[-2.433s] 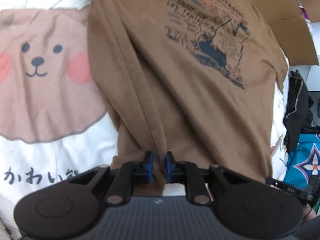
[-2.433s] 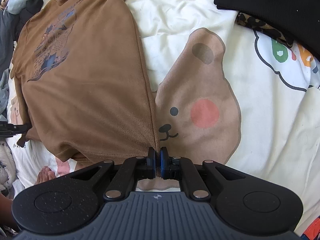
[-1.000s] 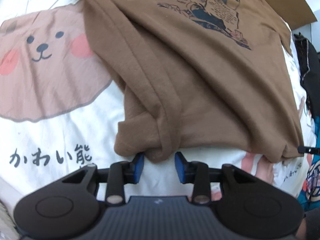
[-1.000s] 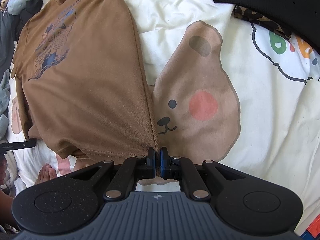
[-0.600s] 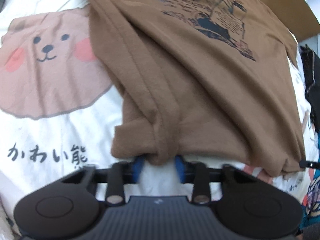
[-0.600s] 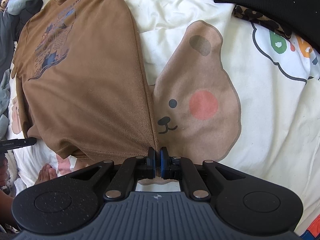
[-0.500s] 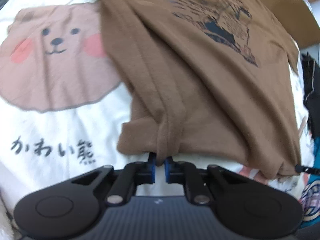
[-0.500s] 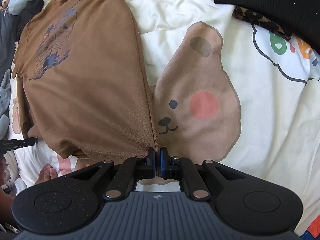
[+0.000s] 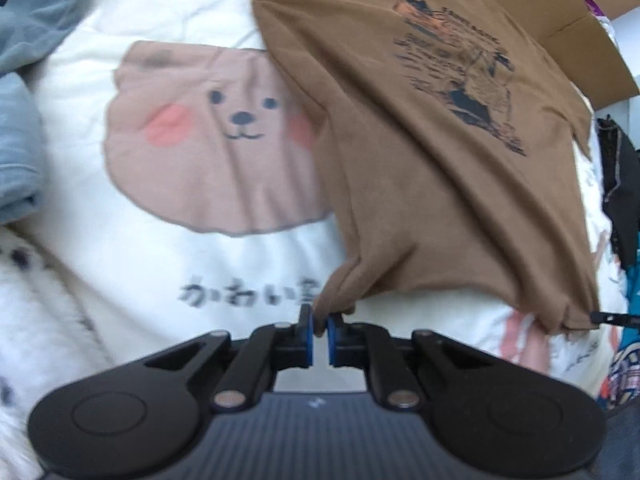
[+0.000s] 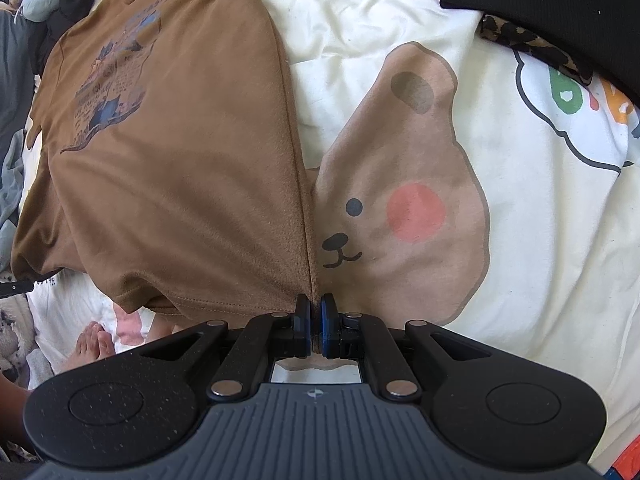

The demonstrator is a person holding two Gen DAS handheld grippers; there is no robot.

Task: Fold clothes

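A: Report any legible text.

B: The brown T-shirt [image 9: 432, 184] carries a dark blue and orange chest graphic with several lines of lettering. In the left wrist view the lettering is blurred; in the right wrist view it is too small and skewed to read in full. The white bedspread [image 9: 168, 272] has black Japanese characters printed below a bear face [image 9: 224, 136] with pink cheeks. A second bear face [image 10: 400, 208] appears in the right wrist view, with coloured outline letters near the upper right edge, partly hidden.

A: Surface and surroundings?

B: The T-shirt lies spread on the bedspread, print side up. A cardboard box [image 9: 560, 12] sits beyond the collar. Blue-grey fabric [image 9: 24, 80] lies at the left edge of the left wrist view. A black garment [image 10: 560, 4] covers the upper right corner of the right wrist view, with a leopard-print edge under it. Bare toes [image 10: 94, 344] show at the lower left.

A: Gripper status?

B: Left gripper [image 9: 319, 330]: fingers drawn together on a bunched corner of the T-shirt hem. Right gripper [image 10: 316, 326]: fingers pressed together on the opposite hem corner, at the side seam.
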